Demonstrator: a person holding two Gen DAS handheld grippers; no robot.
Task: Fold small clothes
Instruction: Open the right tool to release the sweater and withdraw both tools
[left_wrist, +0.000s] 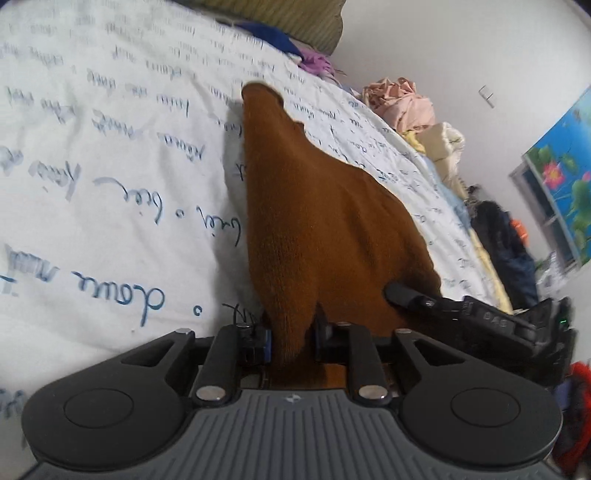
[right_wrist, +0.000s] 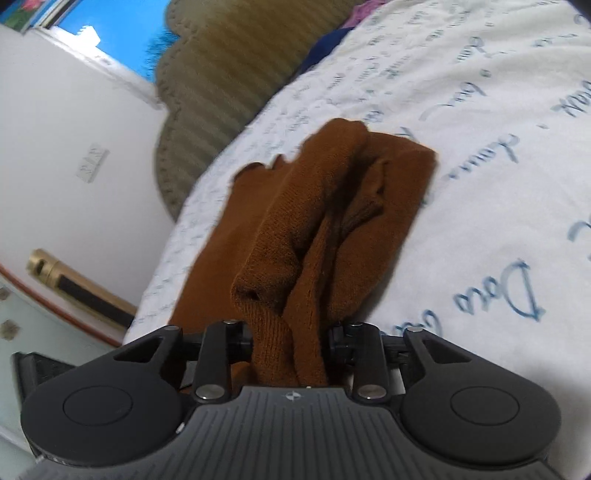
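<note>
A small brown knitted garment (left_wrist: 317, 221) hangs stretched from my left gripper (left_wrist: 291, 332), which is shut on its near edge. Its far end lies on the white bedsheet with blue handwriting (left_wrist: 110, 147). In the right wrist view the same brown garment (right_wrist: 314, 229) is bunched in folds, and my right gripper (right_wrist: 291, 339) is shut on its near edge. The right gripper's body (left_wrist: 480, 317) shows beside the cloth in the left wrist view. The fingertips of both grippers are hidden by the cloth.
A pile of pink and cream clothes (left_wrist: 406, 103) sits at the bed's far edge. An olive ribbed pillow (right_wrist: 229, 74) lies at the head of the bed, with blue and purple cloth (left_wrist: 295, 48) near it. A white wall (right_wrist: 74, 129) is close on the left.
</note>
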